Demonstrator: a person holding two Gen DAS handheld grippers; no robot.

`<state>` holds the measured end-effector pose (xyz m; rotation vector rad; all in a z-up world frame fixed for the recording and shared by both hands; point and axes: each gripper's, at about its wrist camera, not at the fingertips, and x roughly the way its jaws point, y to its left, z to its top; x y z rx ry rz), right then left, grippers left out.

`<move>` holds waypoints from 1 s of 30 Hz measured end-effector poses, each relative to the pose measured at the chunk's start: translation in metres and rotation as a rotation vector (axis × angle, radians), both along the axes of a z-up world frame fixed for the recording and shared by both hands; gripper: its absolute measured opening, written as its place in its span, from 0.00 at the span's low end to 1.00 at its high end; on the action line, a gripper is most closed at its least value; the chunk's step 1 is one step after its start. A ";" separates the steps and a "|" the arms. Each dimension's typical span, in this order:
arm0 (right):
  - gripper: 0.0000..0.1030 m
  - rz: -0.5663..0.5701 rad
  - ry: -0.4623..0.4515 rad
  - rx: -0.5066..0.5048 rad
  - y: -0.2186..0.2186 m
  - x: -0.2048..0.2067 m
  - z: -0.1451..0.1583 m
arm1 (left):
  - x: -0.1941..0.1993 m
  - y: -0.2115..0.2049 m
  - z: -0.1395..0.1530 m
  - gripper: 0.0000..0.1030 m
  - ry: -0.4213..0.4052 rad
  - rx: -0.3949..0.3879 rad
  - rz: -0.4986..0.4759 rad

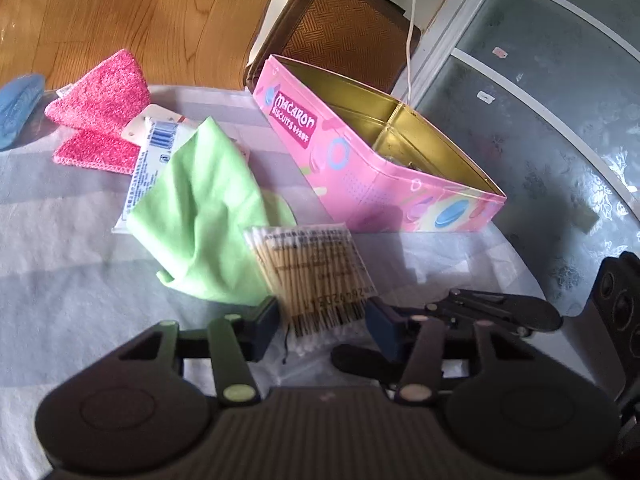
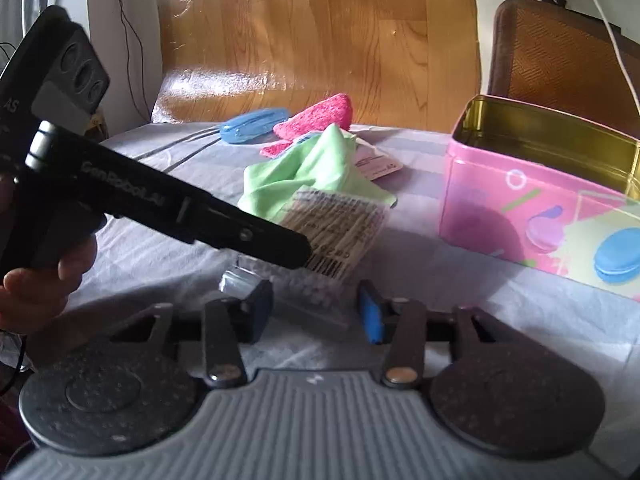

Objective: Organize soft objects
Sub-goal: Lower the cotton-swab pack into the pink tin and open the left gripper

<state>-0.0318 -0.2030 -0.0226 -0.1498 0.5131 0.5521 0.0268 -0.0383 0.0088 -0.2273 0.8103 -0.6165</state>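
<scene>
Left gripper (image 1: 322,322), seen from its own wrist camera: the jaws stand wide apart on either side of the barcode end of a clear plastic packet of wooden-stemmed cotton swabs (image 1: 314,276), without visibly pressing it. The packet lies flat on the desk (image 1: 60,240), which is covered by a pale grey-lilac cloth. Just beyond the packet, and partly under its far end, sits a crumpled light green soft cloth (image 1: 200,204). Beyond that cloth lies a white printed label card (image 1: 154,148), and past the card a folded, sparkly pink scrubbing cloth (image 1: 102,110). A light blue oval object (image 1: 18,110) rests at the far left edge of the desk. To the right of the green cloth stands an open pink tin box marked "Macaron Biscuits" (image 1: 360,160) with a gold interior; something small lies in it, too hidden to identify.

Right gripper (image 2: 316,310), seen from its wrist camera: the jaws are likewise wide open, poised at the near end of the same swab packet, whose white tips lie between them. The left gripper crosses this view from the left, held by a hand (image 2: 36,280).
</scene>
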 end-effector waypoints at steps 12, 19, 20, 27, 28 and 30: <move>0.32 -0.212 -0.325 0.074 -0.052 -0.002 0.061 | 0.037 -0.069 0.089 0.49 -0.239 -0.054 -0.144; 0.32 -0.377 -0.307 0.031 -0.095 0.048 0.064 | 0.108 -0.147 0.079 0.50 -0.195 -0.025 -0.178; 0.33 -0.404 -0.300 0.025 -0.099 0.054 0.062 | 0.115 -0.158 0.074 0.53 -0.195 -0.007 -0.171; 0.35 -0.595 -0.235 0.019 -0.120 0.093 0.041 | 0.134 -0.181 0.049 0.65 -0.195 0.156 -0.038; 0.35 -0.589 -0.241 0.043 -0.121 0.086 0.041 | 0.129 -0.177 0.049 0.65 -0.209 0.166 -0.036; 0.35 -0.590 -0.267 0.031 -0.115 0.076 0.040 | 0.121 -0.172 0.050 0.65 -0.239 0.196 -0.019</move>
